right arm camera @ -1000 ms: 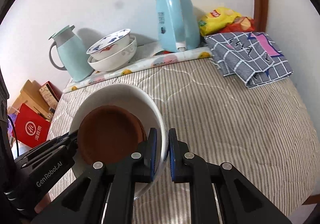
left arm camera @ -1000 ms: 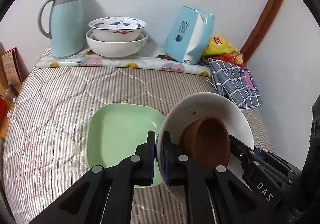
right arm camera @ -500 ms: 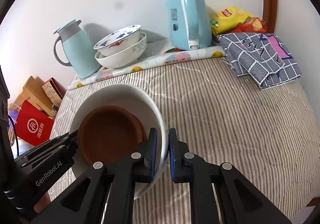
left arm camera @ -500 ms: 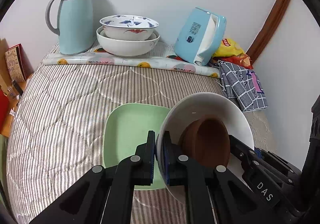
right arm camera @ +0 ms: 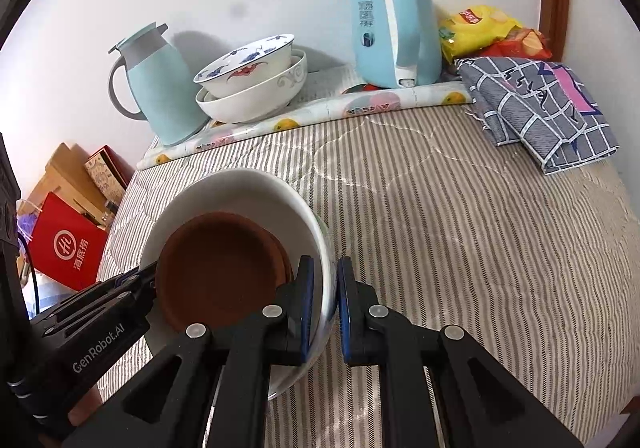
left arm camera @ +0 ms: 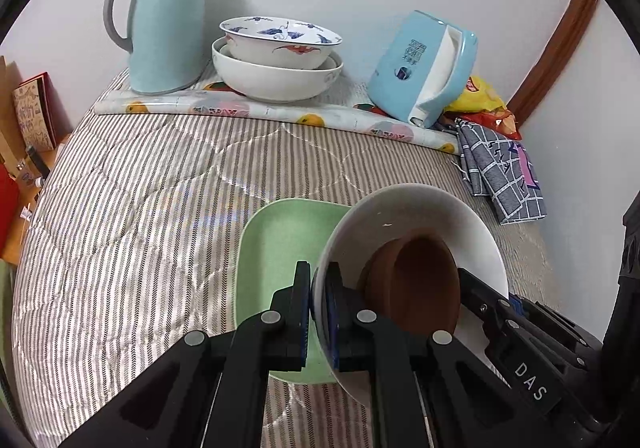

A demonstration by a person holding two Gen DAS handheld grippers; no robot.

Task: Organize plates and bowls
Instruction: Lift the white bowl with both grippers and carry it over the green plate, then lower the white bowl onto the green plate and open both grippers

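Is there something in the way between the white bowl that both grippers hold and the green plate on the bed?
Nothing visible. The white bowl, with the brown dish inside, hangs partly over the green plate, whose visible surface is bare. The left gripper and right gripper clamp opposite rims.

So there's a big white bowl [left arm camera: 412, 216] with a smaller brown bowl [left arm camera: 420, 280] nested inside it, tipped a bit toward the left rim. The white one is up off the striped worktop [left arm camera: 140, 208], pinched at opposite rims, and it hangs partly over the right side of a pale green squarish plate [left arm camera: 276, 244] that lies flat on the worktop. Back by the wall, a blue-and-red patterned bowl [left arm camera: 280, 40] sits stacked in a wider white bowl [left arm camera: 276, 80], both upright on the fruit-print mat [left arm camera: 256, 110].
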